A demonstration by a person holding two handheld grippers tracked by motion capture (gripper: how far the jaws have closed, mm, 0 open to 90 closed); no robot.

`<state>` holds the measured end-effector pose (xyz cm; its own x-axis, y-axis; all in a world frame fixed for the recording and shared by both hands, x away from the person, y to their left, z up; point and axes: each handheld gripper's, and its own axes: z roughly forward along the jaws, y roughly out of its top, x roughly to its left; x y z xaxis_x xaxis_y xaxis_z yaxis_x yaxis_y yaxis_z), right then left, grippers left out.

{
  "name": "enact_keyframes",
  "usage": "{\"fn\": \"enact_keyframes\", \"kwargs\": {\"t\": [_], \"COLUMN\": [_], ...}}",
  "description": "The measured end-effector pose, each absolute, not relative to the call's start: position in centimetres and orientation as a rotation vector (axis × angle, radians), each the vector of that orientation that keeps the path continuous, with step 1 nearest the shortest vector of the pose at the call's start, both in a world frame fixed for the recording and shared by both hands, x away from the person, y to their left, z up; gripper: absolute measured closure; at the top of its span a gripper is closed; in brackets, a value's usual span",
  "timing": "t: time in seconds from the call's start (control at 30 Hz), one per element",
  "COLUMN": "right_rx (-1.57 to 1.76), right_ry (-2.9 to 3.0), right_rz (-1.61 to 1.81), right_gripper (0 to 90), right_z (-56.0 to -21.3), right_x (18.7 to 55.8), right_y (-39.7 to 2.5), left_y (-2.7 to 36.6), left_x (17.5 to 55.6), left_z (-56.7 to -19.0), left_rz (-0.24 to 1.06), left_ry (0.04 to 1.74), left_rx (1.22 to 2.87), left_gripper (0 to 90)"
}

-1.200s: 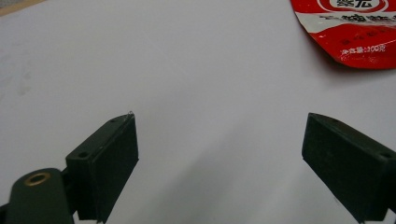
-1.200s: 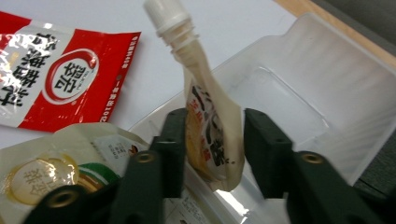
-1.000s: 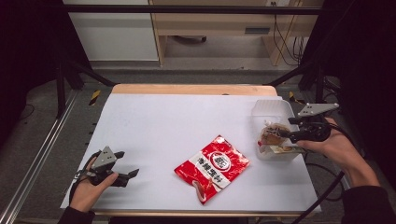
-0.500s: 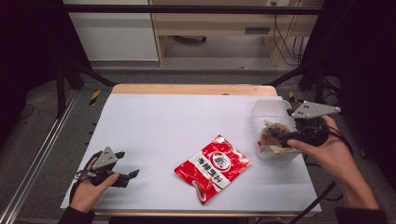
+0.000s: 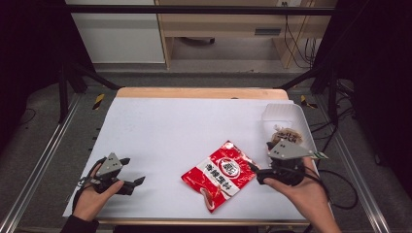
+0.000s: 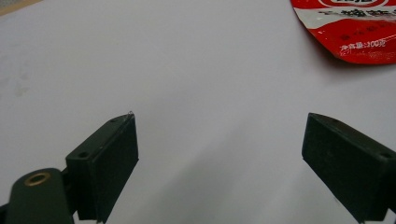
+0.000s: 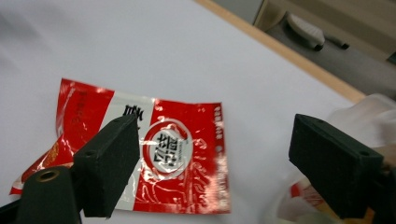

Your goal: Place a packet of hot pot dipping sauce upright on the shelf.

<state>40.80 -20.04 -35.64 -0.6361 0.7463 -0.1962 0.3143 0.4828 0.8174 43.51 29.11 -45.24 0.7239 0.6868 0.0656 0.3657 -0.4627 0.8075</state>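
A red and white snack packet [image 5: 219,174] lies flat on the white table sheet [image 5: 194,126], near the front edge. It also shows under the jaws in the right gripper view [image 7: 154,158]. My right gripper [image 5: 262,162] is just to the packet's right, open, jaws wide and empty [image 7: 215,126]. A clear plastic bag [image 5: 286,121] with brown snacks inside sits behind that gripper, at the table's right side. At the front left my left gripper [image 5: 133,171] rests low over bare sheet, open with nothing between its jaws [image 6: 220,123]. The packet's corner [image 6: 355,32] lies far ahead of it.
The table's wooden far edge [image 5: 199,92] runs along the back. Metal frame rails [image 5: 39,165] flank both sides. Cables trail on the floor at the right [image 5: 340,194]. Wide bare sheet lies between the left gripper and the packet.
My right gripper has drawn back from the clear bag toward the front edge and left, and now sits beside the red packet. The left gripper has stayed put.
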Motion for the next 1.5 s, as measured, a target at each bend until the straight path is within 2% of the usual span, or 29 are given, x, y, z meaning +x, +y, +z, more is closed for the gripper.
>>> {"fn": "enact_keyframes", "kwargs": {"t": [0.07,0.33,0.53,1.5], "right_rx": [0.913,1.013,1.064,1.213], "right_ry": [2.217,2.235,2.221,2.252], "right_rz": [1.035,0.990,0.949,0.926], "right_gripper": [15.8,12.6,10.8,9.6], "right_z": [-38.2,-43.2,-45.4,-47.5], "right_x": [41.3,43.0,43.4,44.0], "right_y": [-19.1,-18.2,-18.8,-19.9], "left_y": [29.1,29.1,29.4,29.5], "left_x": [43.5,43.5,43.8,43.8], "left_z": [-45.2,-45.2,-45.2,-45.1], "left_rz": [0.492,0.493,0.487,0.477], "left_ry": [0.798,0.788,0.800,0.785], "left_rx": [2.095,2.100,2.088,2.099], "left_gripper": [10.5,10.5,10.5,10.5]}}
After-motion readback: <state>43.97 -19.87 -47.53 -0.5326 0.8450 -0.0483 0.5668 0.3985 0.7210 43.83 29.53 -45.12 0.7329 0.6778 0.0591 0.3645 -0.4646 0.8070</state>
